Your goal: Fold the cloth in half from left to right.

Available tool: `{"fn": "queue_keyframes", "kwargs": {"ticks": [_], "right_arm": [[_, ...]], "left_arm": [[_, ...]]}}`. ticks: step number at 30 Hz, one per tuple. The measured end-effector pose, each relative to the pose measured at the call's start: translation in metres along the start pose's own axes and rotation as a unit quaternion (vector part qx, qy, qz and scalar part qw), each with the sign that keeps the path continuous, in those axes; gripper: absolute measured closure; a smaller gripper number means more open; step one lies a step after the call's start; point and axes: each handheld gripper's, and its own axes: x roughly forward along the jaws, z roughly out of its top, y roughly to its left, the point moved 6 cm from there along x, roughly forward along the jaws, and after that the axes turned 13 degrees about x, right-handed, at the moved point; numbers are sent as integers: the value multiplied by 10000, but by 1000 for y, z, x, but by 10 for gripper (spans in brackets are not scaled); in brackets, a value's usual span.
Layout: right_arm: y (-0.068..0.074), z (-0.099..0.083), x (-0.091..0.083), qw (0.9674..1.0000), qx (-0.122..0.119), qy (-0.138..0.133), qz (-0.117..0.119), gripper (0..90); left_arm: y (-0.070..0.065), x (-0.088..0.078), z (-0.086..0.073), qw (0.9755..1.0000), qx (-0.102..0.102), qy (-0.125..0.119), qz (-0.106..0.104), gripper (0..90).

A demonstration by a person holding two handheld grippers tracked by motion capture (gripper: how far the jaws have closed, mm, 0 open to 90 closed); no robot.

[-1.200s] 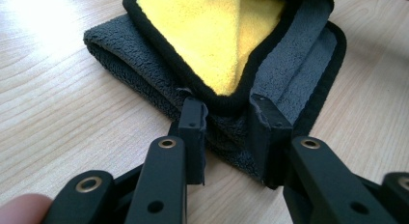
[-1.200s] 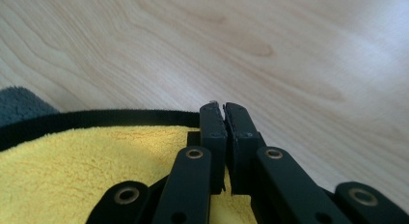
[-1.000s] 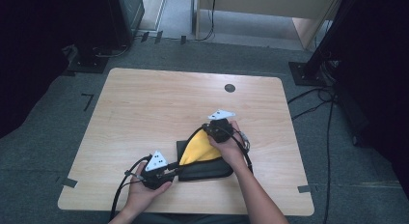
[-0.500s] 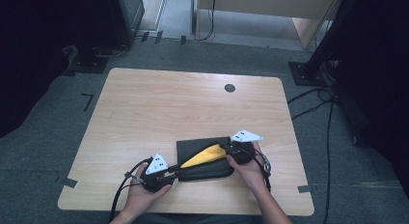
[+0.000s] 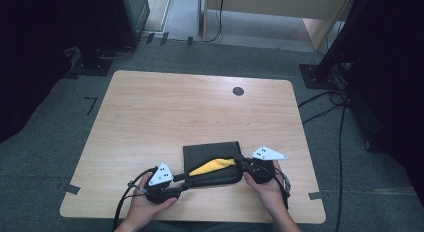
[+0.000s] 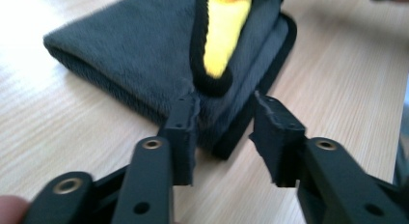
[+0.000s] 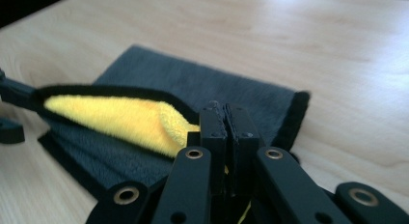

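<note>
Folded dark grey fleece cloth with black edging and yellow inner face [image 5: 210, 163] lies flat on the light wood bench [image 5: 190, 112], at about 6 o'clock near the person's edge. Right claw [image 7: 224, 119] is pinched tight on a turned-back corner of the cloth, yellow side showing, at the cloth's 3 o'clock end. Left claw [image 6: 224, 119] stands wide apart, jaws straddling the cloth's corner at its 8 o'clock end, gripping nothing. A hand holds each claw.
</note>
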Motion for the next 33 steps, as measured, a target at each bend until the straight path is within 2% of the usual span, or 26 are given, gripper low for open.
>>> {"fn": "queue_keyframes", "kwargs": {"ticks": [2, 6, 8, 12, 16, 21, 23, 24, 26, 28, 31, 33], "right_arm": [[-2, 6, -1, 9999, 75, -88, -23, 874], [-3, 18, 7, 9998, -34, -140, -101, 874], [-3, 21, 11, 9997, -166, -78, -172, 874], [-1, 22, 15, 9995, -200, -66, -247, 874], [-3, 23, 19, 9994, -154, -119, -275, 873], [-9, 23, 27, 9991, -160, -64, -392, 867], [-12, 21, 28, 9991, -106, 25, -404, 847], [-14, 20, 28, 9990, -88, 32, -426, 799], [-16, 20, 25, 9986, -59, -1, -517, 709], [-19, 21, 19, 9986, 37, -86, -513, 663], [-28, 20, 6, 9970, 247, -199, -708, 654], [-36, 16, -1, 9957, 396, -166, -818, 655]], "left_arm": [[3, 1, 7, 9997, -113, -95, 189, 552], [8, 4, 18, 9988, -183, -141, 430, 523], [11, 7, 21, 9982, -219, -75, 560, 526], [15, 13, 16, 9961, -237, 214, 816, 567], [18, 13, 13, 9960, -277, 268, 812, 628], [12, 11, 12, 9977, -109, 264, 622, 720], [11, 10, 11, 9983, -142, 207, 518, 722], [11, 10, 9, 9984, -156, 206, 494, 720], [13, 10, 8, 9985, -228, 186, 462, 716], [13, 10, 7, 9986, -230, 177, 452, 714], [13, 10, 7, 9985, -211, 182, 463, 713], [14, 9, 7, 9985, -230, 172, 456, 713]]}}
